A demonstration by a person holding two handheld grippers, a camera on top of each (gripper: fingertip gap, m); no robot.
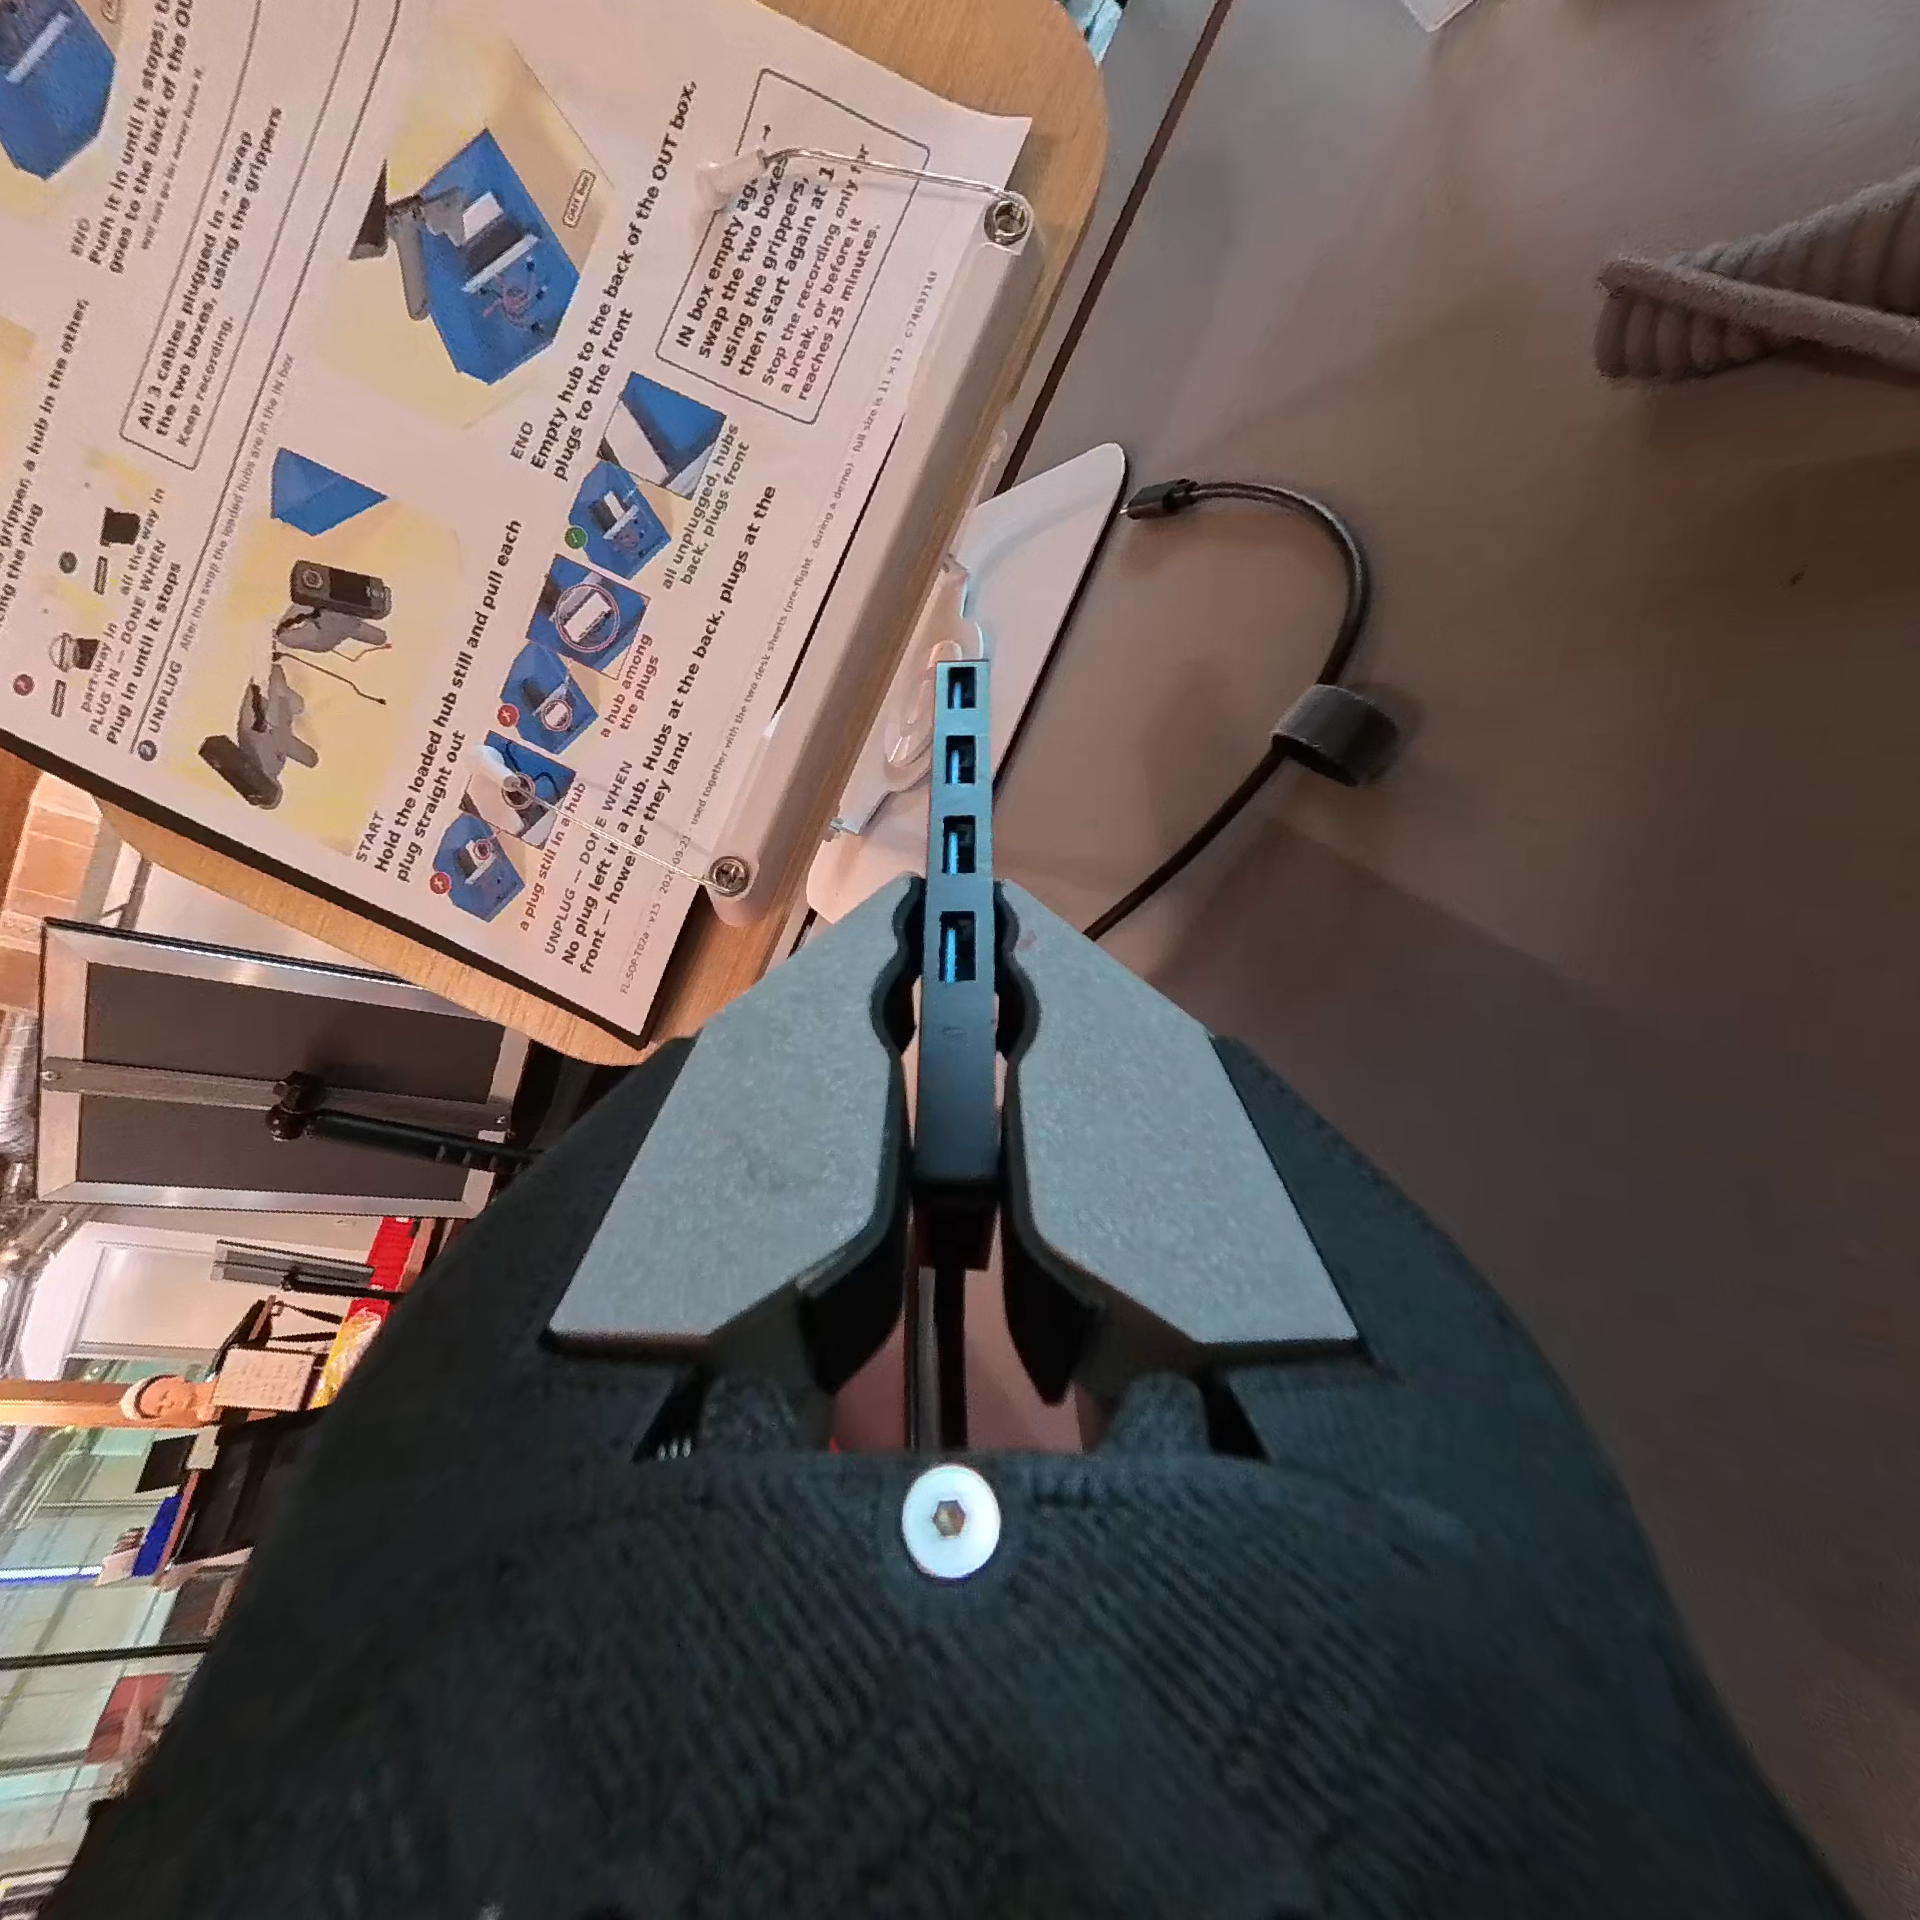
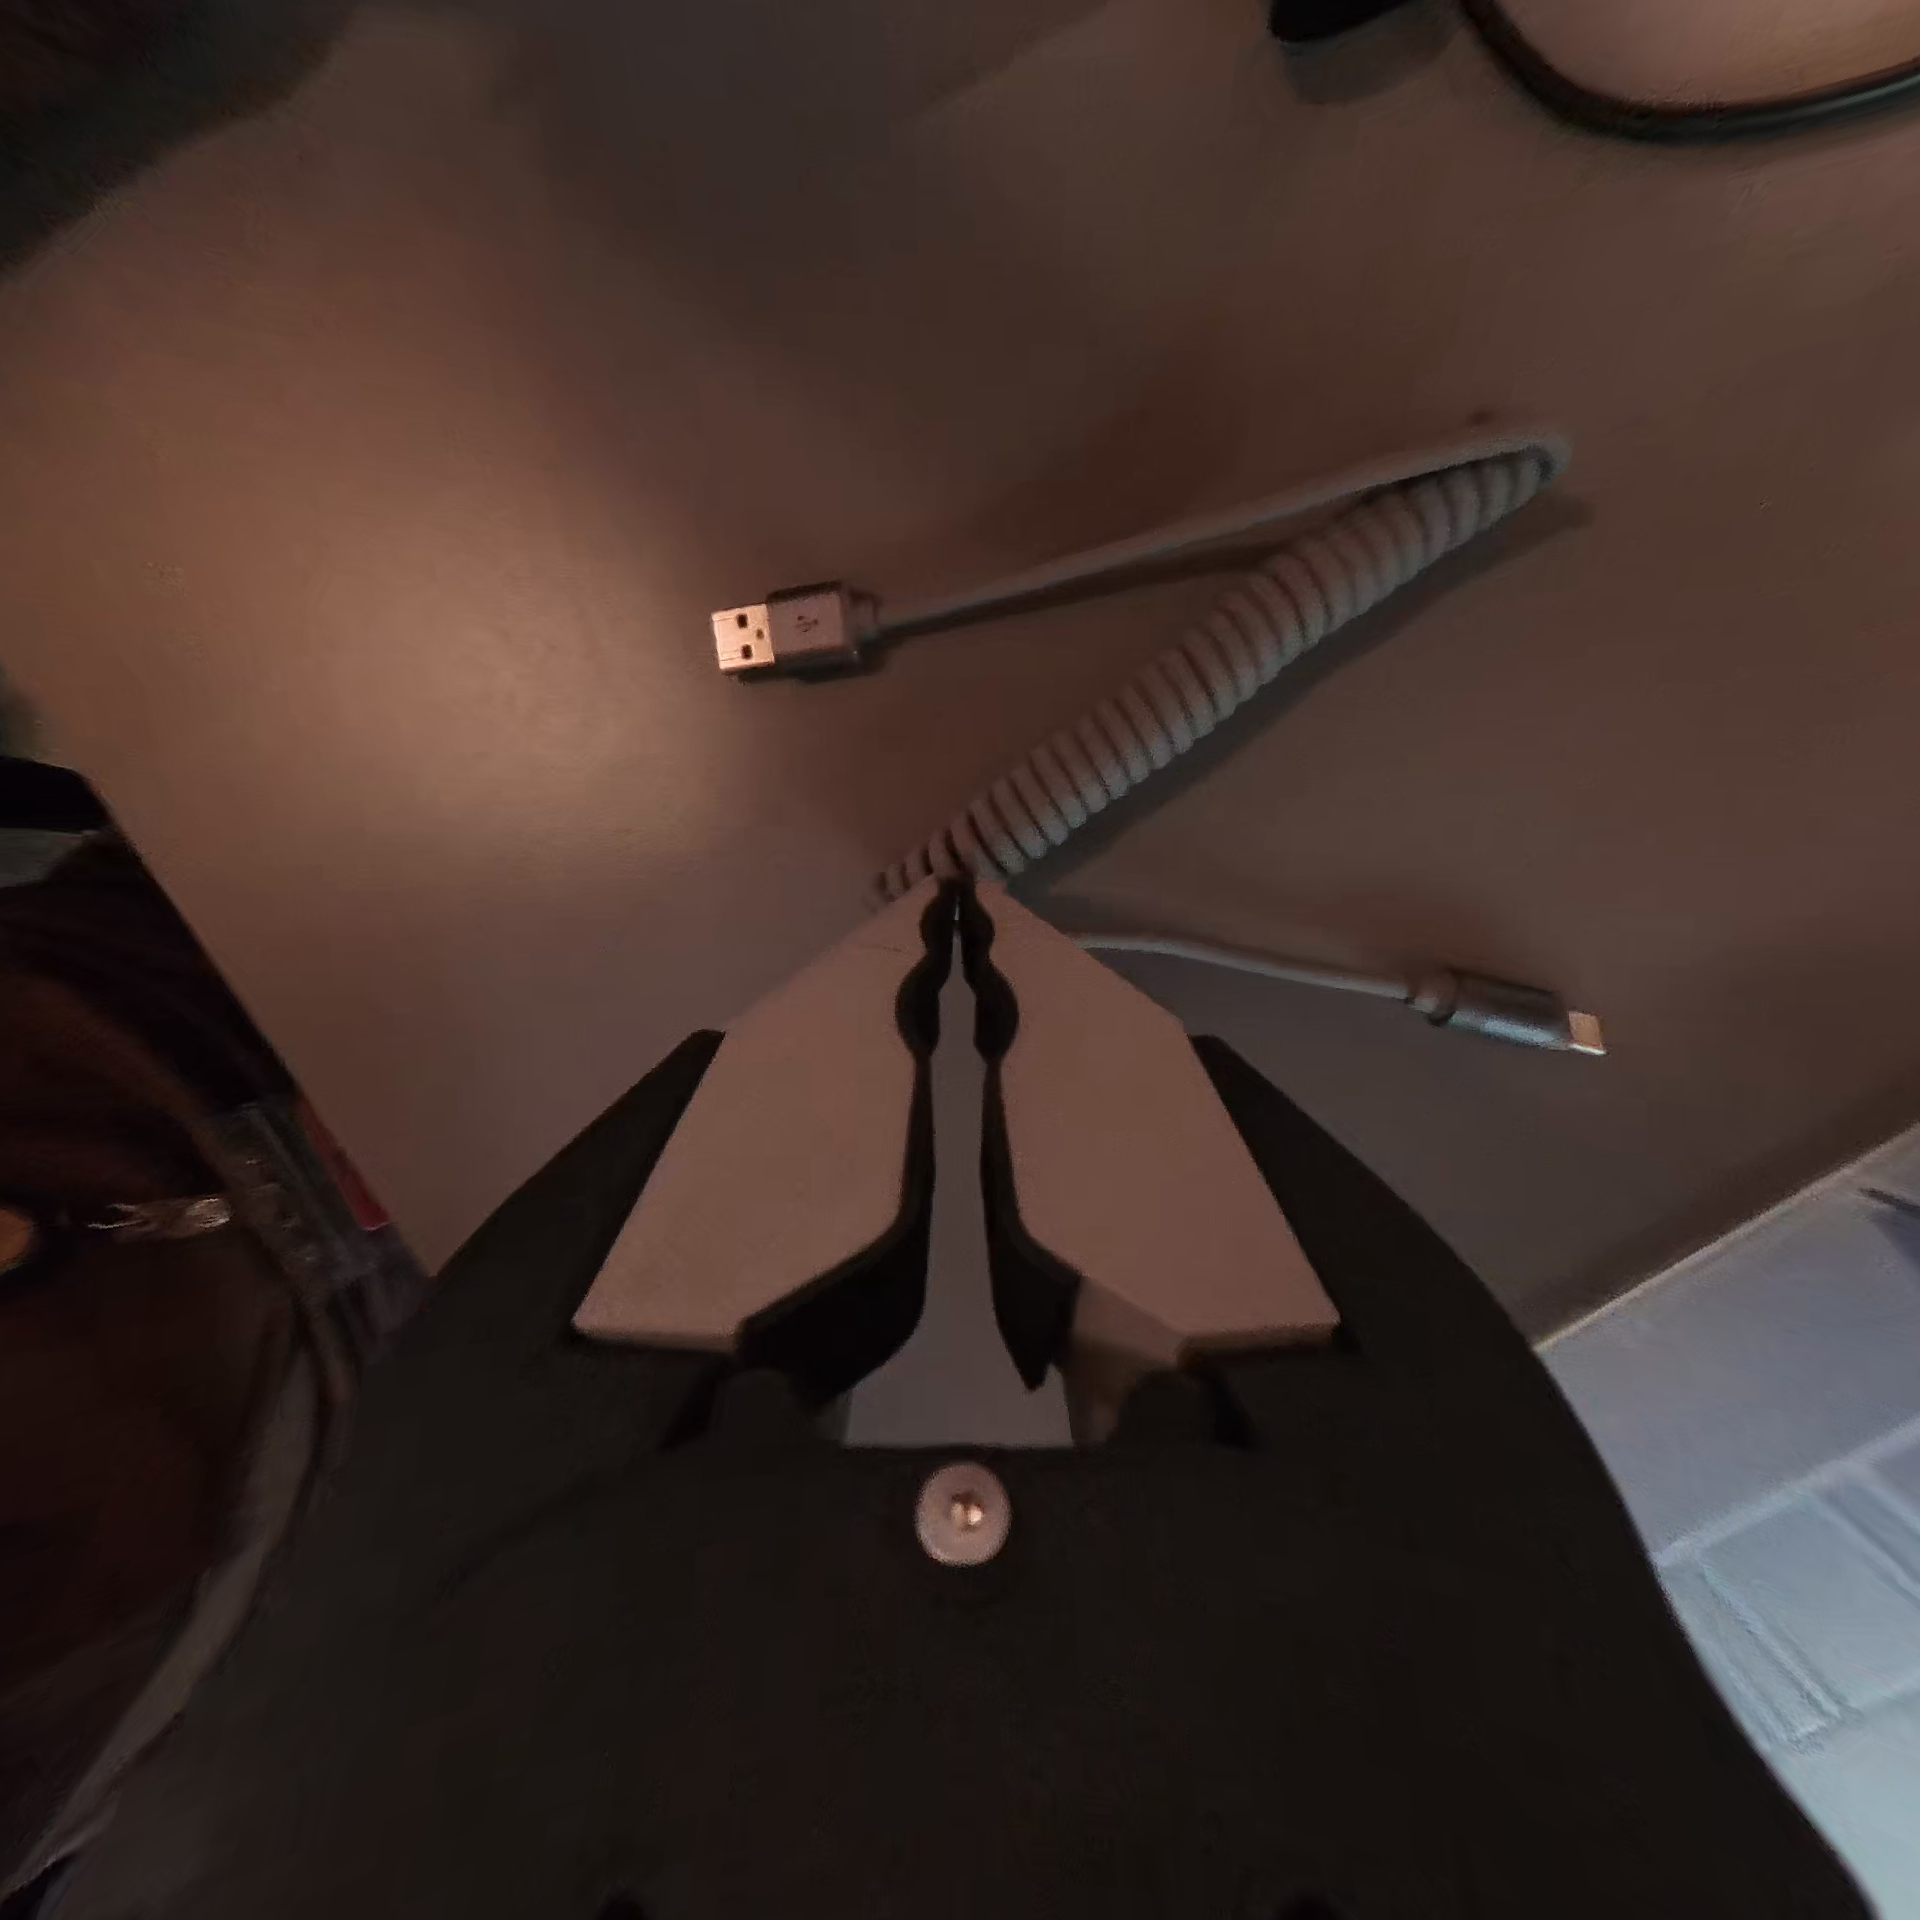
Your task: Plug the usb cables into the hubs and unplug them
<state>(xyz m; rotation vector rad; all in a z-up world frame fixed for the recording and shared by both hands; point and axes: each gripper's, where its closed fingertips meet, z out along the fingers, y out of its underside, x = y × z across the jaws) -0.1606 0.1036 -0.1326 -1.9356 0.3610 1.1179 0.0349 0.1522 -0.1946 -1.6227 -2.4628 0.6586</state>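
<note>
The left claw (image 1: 958,925) is clamped on a black hub (image 1: 958,831), its ports sticking out past the tips. The right claw (image 2: 958,904) is pressed together, empty, above a grey coiled cable (image 2: 1226,665) lying on the table (image 2: 416,468) just ahead.

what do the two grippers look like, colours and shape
Both match. The left gripper and right gripper each have a black, ribbed-textured body, two flat grey wedge fingers tapering to a tip with wavy black inner pads, and one pale screw centred on the body.
</note>
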